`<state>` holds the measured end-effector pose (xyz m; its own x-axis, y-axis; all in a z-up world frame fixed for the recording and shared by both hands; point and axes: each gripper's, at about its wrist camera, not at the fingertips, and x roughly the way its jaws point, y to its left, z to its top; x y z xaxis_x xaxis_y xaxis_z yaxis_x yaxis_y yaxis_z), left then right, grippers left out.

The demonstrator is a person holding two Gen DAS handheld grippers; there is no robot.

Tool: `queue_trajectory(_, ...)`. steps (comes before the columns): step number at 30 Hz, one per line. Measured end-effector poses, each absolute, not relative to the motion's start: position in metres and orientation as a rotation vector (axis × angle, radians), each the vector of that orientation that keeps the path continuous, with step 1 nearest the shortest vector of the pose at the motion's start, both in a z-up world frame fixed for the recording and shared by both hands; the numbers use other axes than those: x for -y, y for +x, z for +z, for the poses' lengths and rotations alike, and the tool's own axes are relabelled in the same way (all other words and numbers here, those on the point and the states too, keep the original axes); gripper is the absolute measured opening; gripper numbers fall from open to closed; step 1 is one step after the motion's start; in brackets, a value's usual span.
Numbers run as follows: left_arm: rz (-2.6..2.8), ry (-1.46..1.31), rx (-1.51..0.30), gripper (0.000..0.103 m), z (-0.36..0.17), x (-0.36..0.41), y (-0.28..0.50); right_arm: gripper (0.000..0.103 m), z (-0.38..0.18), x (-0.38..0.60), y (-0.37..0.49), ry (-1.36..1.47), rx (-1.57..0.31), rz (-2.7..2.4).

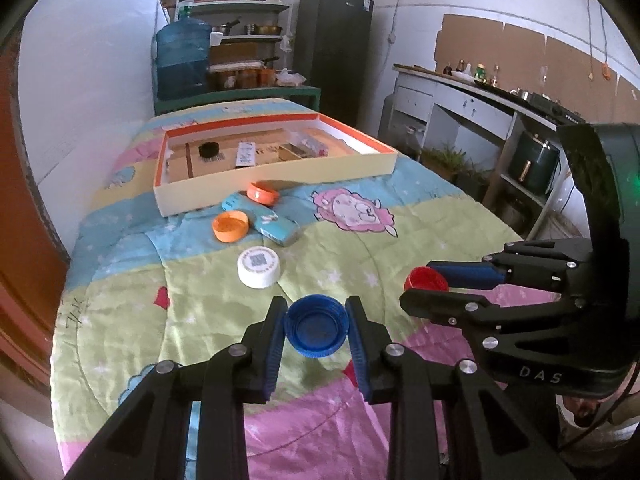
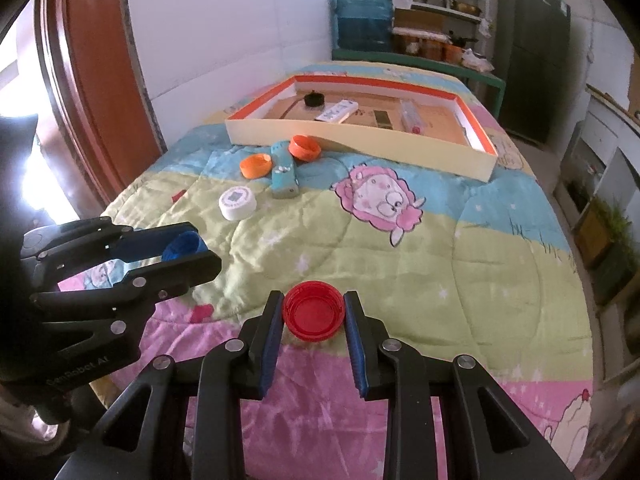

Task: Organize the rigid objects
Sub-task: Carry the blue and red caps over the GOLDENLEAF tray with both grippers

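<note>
Left wrist: hand-held gripper [image 1: 316, 322] clamps blue cap [image 1: 315, 330].

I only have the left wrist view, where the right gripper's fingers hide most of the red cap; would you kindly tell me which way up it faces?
Observer: In the right wrist view the red cap faces hollow side up.
Operator: Thank you. Is it properly gripped?
Observer: Yes, the right gripper is shut on it, and its pads press on opposite sides of the rim.
</note>
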<state>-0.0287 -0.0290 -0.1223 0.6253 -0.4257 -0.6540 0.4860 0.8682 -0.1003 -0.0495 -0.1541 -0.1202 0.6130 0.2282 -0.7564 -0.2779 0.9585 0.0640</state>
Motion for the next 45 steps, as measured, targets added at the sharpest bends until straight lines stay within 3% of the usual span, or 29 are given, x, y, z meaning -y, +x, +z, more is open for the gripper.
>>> queue_trajectory(45,-0.442,0.014,-0.650,0.030,-0.059,0.020,0.063,0.030,-0.080,0.161,0.036,0.014,-0.832,0.274)
